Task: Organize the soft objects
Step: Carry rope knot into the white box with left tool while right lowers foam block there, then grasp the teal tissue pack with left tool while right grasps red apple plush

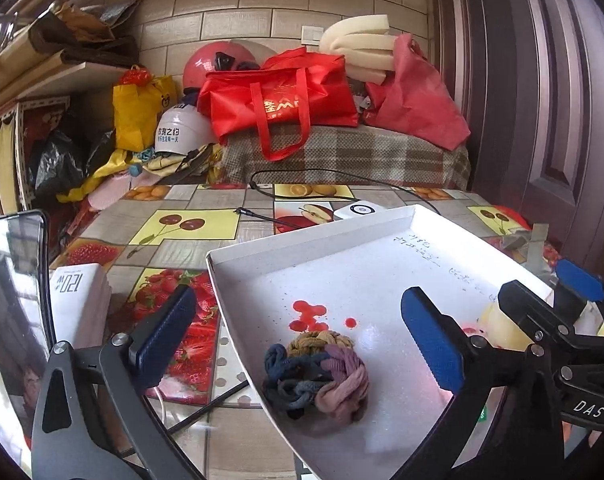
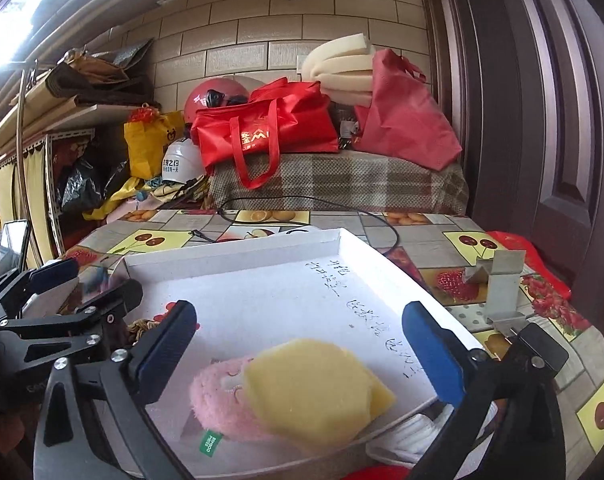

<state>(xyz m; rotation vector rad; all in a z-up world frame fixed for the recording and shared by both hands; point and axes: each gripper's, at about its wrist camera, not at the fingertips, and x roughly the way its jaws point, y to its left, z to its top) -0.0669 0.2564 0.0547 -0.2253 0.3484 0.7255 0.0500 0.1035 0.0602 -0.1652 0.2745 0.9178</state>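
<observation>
A white shallow tray [image 1: 310,236] lies on the fruit-print table. In it sits a braided cloth bundle [image 1: 318,376] of navy, mustard and mauve strands. My left gripper [image 1: 297,344] is open just above and around the bundle, not touching it. In the right wrist view a yellow sponge [image 2: 314,388] lies partly on a pink fluffy pad [image 2: 217,400] at the near end of the tray [image 2: 229,252]. My right gripper [image 2: 302,356] is open above them, empty. The right gripper also shows in the left wrist view [image 1: 542,304], the left one in the right wrist view [image 2: 61,292].
Red stains [image 1: 310,314] mark the tray floor. A white booklet [image 1: 77,300] and a phone [image 1: 17,280] are left of the tray. A black cable [image 1: 302,192] crosses the table's far side. A metal bracket [image 2: 498,284] stands at the right. Red bags [image 1: 285,96] pile behind.
</observation>
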